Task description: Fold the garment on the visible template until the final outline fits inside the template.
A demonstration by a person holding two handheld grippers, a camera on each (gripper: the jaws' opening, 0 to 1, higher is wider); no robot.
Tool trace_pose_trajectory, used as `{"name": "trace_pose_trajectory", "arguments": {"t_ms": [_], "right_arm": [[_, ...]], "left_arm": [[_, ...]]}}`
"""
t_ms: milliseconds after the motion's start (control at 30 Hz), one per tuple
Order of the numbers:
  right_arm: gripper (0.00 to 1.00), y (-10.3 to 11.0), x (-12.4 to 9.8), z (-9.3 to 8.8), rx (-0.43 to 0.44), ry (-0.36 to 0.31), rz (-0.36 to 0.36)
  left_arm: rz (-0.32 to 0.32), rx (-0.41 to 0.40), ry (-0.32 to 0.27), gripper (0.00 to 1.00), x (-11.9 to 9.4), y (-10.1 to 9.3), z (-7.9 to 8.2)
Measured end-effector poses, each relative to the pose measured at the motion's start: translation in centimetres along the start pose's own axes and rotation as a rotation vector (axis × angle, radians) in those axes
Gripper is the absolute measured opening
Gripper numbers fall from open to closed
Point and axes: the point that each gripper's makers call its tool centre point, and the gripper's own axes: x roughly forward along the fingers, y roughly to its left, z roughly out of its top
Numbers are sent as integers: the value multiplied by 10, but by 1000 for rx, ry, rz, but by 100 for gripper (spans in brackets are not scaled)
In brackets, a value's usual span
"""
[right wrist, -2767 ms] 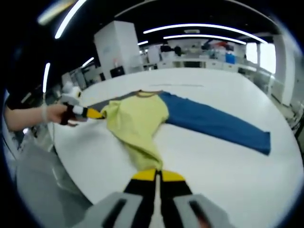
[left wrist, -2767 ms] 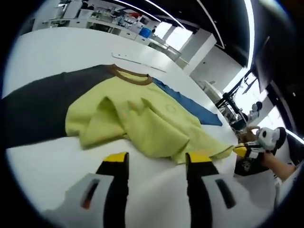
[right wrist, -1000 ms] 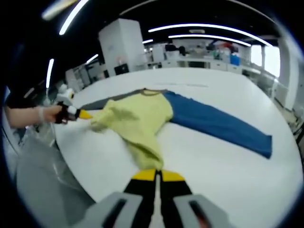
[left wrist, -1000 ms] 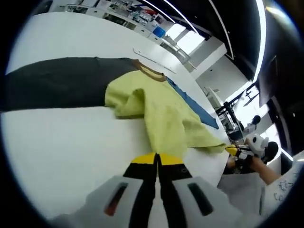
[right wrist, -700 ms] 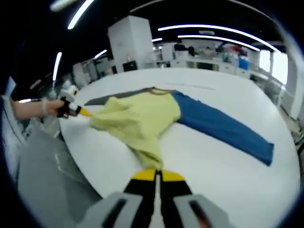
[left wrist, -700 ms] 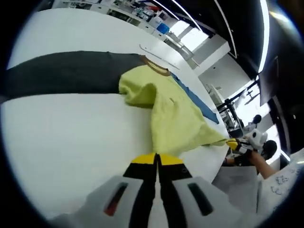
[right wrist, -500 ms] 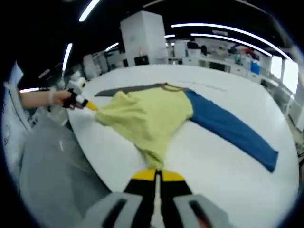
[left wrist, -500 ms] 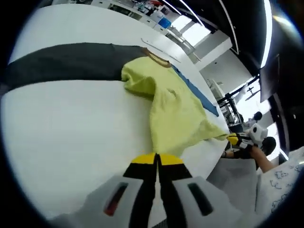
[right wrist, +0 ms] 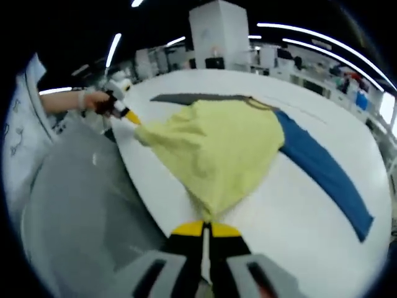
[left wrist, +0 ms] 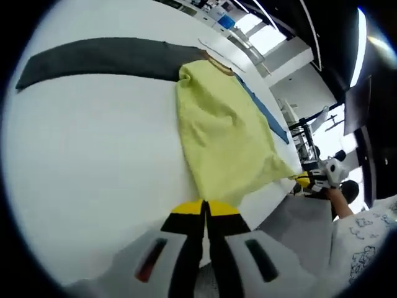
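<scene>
Left gripper (left wrist: 203,210) and right gripper (right wrist: 203,228), each clamped on a hem corner, hold the yellow shirt (left wrist: 223,133) taut over the white table (left wrist: 93,161); keep tension even, lowering flat.

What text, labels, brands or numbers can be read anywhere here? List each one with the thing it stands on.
None can be read.
The yellow body of the garment is plain, as are its dark grey sleeve and blue sleeve.
The white table bears no legible marks.
Shelves and equipment in the background are too small and blurred to read.
</scene>
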Motion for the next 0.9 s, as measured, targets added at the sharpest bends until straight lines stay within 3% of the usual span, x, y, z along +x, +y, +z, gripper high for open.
{"name": "trace_pose_trajectory", "arguments": {"t_ms": [200,500,600,800,900], "right_arm": [[0,17,7,-2,-53,33,56],[0,19,14,-19,-125,116,73],[0,16,12,-24,-202,154,60],[0,19,16,-25,-149,139,77],[0,18,16,-23,-69,117,82]], "left_arm": [[17,-21,10,0,-8,9,-6],[57,-43,46,0,-13,20,-20],[66,-20,63,0,-16,20,-23],[68,-32,52,0,-13,21,-22],[67,-27,53,0,-10,23,-24]]}}
